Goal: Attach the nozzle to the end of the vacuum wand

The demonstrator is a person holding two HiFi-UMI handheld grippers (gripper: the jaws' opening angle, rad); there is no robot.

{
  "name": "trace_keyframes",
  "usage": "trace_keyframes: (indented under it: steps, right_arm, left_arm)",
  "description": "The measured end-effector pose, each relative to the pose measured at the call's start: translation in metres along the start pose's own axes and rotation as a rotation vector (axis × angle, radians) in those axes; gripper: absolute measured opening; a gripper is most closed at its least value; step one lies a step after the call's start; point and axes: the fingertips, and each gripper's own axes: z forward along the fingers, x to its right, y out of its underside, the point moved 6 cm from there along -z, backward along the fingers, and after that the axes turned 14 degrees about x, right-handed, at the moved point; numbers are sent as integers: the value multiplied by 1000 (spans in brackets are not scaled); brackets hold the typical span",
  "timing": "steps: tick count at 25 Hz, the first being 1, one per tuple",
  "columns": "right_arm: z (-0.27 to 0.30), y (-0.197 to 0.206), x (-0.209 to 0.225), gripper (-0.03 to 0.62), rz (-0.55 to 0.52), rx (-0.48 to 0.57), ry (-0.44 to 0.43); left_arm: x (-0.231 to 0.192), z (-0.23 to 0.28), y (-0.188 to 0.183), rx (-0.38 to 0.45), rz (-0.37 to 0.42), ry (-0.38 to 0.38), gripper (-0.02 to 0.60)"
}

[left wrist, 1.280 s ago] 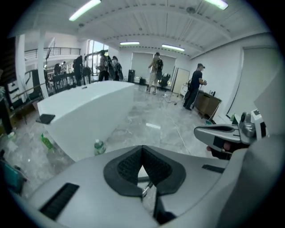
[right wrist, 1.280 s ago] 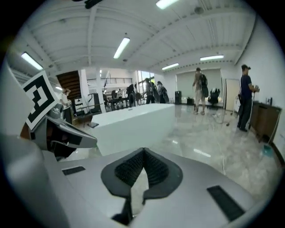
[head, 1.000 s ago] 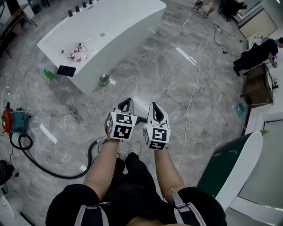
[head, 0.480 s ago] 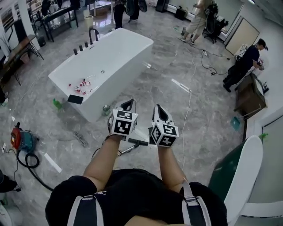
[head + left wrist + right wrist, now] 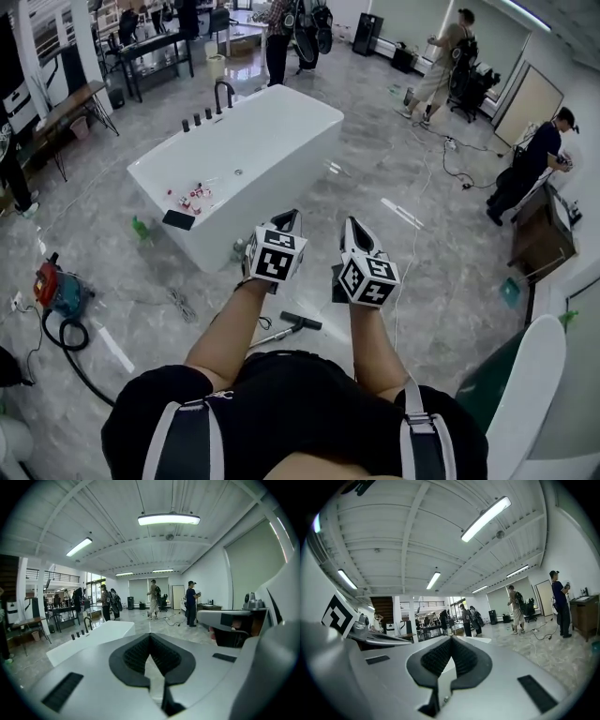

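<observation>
Marble floor [image 5: 412, 281]: the vacuum wand [image 5: 272, 336] lies below the arms with the nozzle [image 5: 302, 322] apparently on its end, while left gripper [image 5: 292, 217] and right gripper [image 5: 351, 225] hover above, fingers clenched empty, task seemingly done.

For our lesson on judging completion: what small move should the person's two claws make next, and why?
Probably lower them to rest: the left claw and right claw are shut, empty and held high, and the nozzle looks already joined to the wand below.

Bathtub [image 5: 246, 155] ahead; vacuum wand [image 5: 271, 337] on floor [image 5: 427, 258]; vacuum cleaner [image 5: 59, 292] left.
</observation>
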Motion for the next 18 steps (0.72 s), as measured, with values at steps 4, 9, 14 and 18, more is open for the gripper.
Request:
trace_keyframes:
  steps: [4,9,14,18]
  right_arm:
    - [-1,0,0,14,8,8,2]
    - [-2,4,1,14,28,0,0]
    - [-1,6,-3,14,36,-3,-4]
    - [0,6,-9,14,45,-8,-11]
  left_arm:
    - [0,-2,4,-4,12,-10,9]
    - [4,-4,5,-8,10,-5,9]
    - [1,-5,6,-19,7,-5,9]
    - [-2,-9,6,-20,8,-1,9]
